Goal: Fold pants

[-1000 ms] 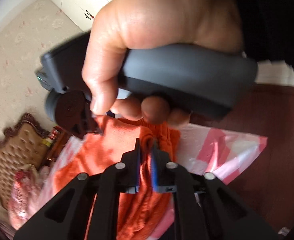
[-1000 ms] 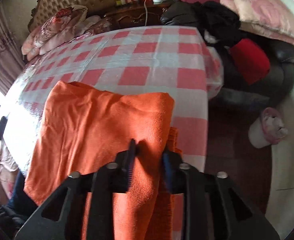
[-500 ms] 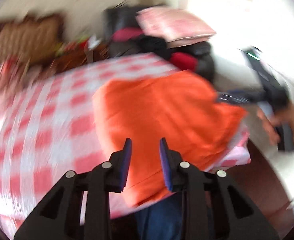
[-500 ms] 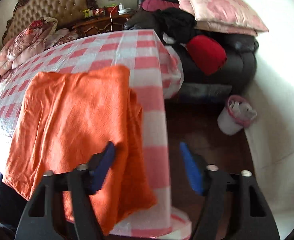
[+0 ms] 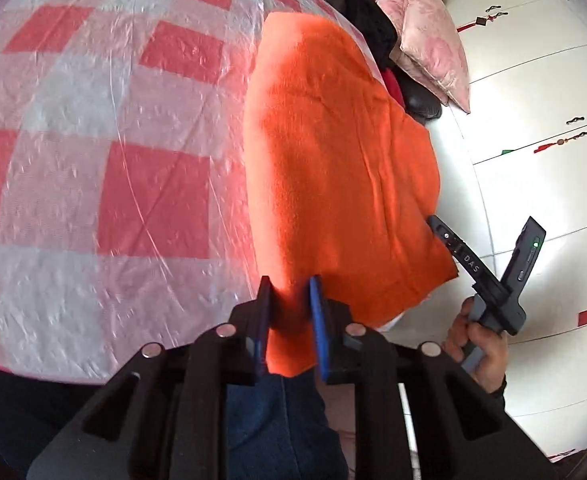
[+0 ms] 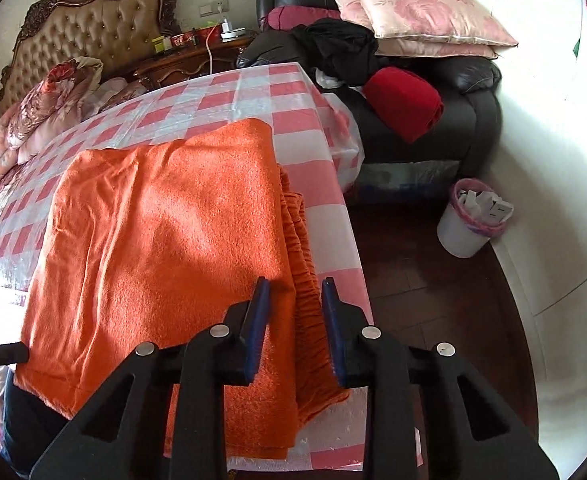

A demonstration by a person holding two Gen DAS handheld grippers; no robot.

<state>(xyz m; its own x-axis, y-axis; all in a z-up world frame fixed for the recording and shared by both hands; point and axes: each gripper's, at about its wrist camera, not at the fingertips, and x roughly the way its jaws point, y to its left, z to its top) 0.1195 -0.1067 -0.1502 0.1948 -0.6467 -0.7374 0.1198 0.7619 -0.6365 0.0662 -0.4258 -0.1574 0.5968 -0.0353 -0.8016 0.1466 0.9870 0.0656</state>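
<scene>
Since the earlier frame, the left view is swung off the other hand's handle and onto the tabletop, and the right jaws are brought in from a wide spread.

In the left wrist view, the left gripper [image 5: 289, 312] is seen with its jaws narrow and closing; the near corner of the orange pants [image 5: 333, 160] lies between them, but pad contact cannot be told. The pants run from 6 toward 12 o'clock on the checked tablecloth [image 5: 113, 140]. The right hand [image 5: 479, 344] is seen at 4 o'clock, gripping its handle.

In the right wrist view, the right gripper [image 6: 293, 312] is seen closing, moderately narrow, straddling the gathered edge of the pants [image 6: 165, 240]; no firm pinch is visible. The garment is judged already folded lengthwise, with crosswise folds left. The lower hem is hidden behind the gripper bodies, and the layers underneath cannot be counted.
</scene>
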